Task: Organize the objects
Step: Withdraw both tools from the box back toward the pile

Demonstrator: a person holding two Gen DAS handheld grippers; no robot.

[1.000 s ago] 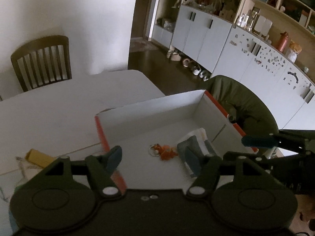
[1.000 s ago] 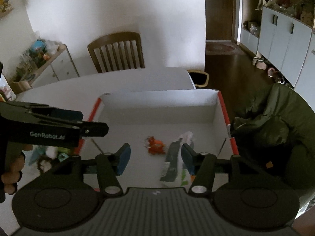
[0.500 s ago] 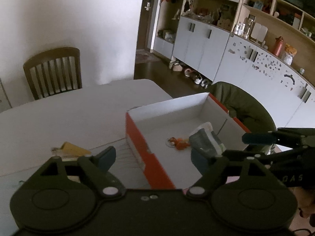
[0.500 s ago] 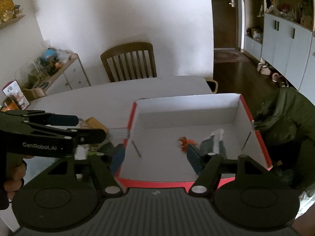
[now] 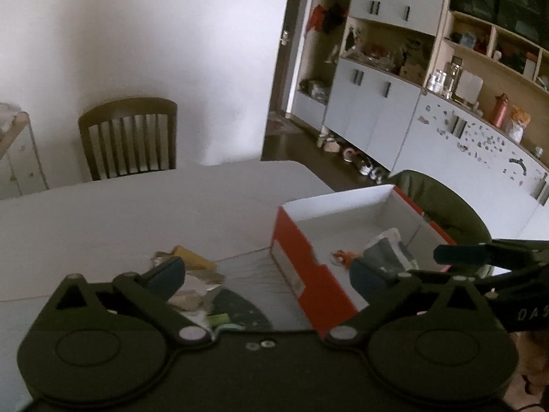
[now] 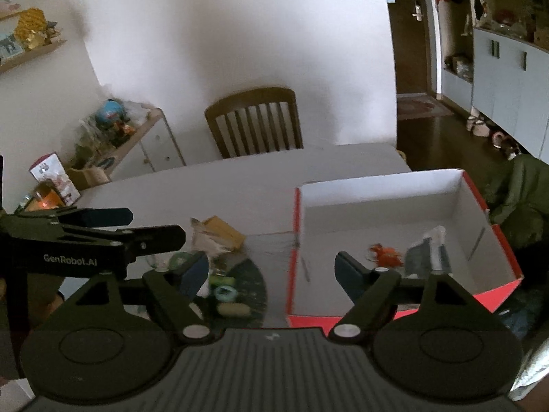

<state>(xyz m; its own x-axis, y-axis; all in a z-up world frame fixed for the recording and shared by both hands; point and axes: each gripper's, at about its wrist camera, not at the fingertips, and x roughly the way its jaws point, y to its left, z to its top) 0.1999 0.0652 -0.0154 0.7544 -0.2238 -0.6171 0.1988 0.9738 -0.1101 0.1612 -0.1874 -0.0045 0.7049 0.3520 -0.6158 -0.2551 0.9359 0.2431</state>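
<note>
White table (image 6: 240, 185) carried a box (image 6: 394, 185) ahead-right of both grippers, left (image 5: 267, 274) and right (image 6: 271, 269), each wide open and empty; clutter (image 6: 219, 240) lay ahead-left.

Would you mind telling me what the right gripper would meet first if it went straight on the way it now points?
Probably the red box's near-left wall, which lies between the open fingers of the right gripper; depth is unclear, so it might pass above the rim.

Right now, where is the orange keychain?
In both wrist views the orange keychain lies on the floor of the red-sided box, just left of the grey pouch and apart from the clutter left of the box.
</note>
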